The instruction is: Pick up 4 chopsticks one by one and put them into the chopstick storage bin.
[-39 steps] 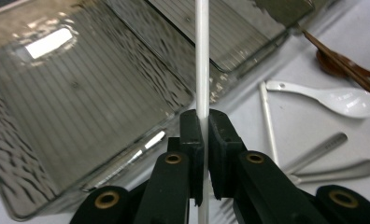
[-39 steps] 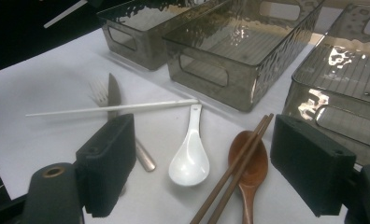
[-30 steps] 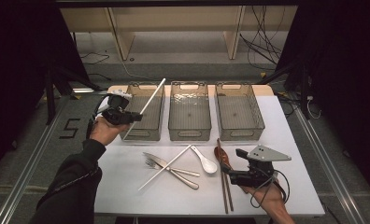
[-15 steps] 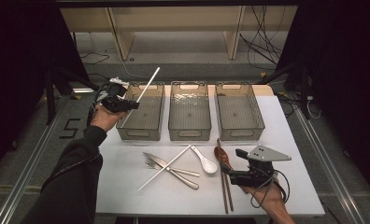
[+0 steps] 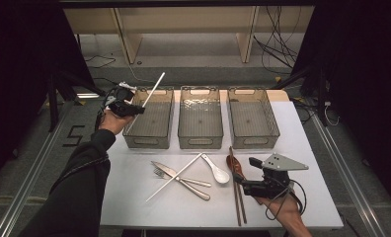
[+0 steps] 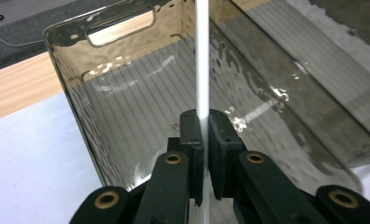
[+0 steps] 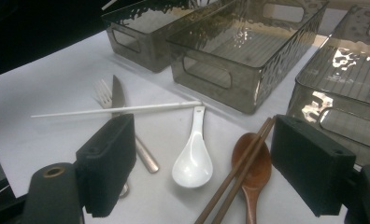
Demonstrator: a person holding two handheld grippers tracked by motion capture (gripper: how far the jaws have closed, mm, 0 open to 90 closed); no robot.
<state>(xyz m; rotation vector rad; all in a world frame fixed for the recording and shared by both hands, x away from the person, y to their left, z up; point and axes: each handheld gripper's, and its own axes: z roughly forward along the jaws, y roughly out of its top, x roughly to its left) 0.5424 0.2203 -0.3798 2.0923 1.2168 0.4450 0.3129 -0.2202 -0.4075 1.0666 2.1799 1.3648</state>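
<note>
White table [image 5: 134, 197] carries three smoky bins; left bin [image 5: 151, 118] sits under the work. Left gripper [image 5: 134, 109] pinches a white chopstick [image 5: 154, 89], tilted up over that bin's near-left edge. Right gripper [image 5: 244, 185] rests spread wide beside brown chopsticks [image 5: 235, 192], wooden spoon [image 7: 251, 168], white spoon [image 5: 217, 171].

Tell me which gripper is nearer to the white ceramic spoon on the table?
Right. The right gripper rests open on the table just beside the white spoon. The left gripper is far off at the left bin, shut on a white chopstick.
</note>
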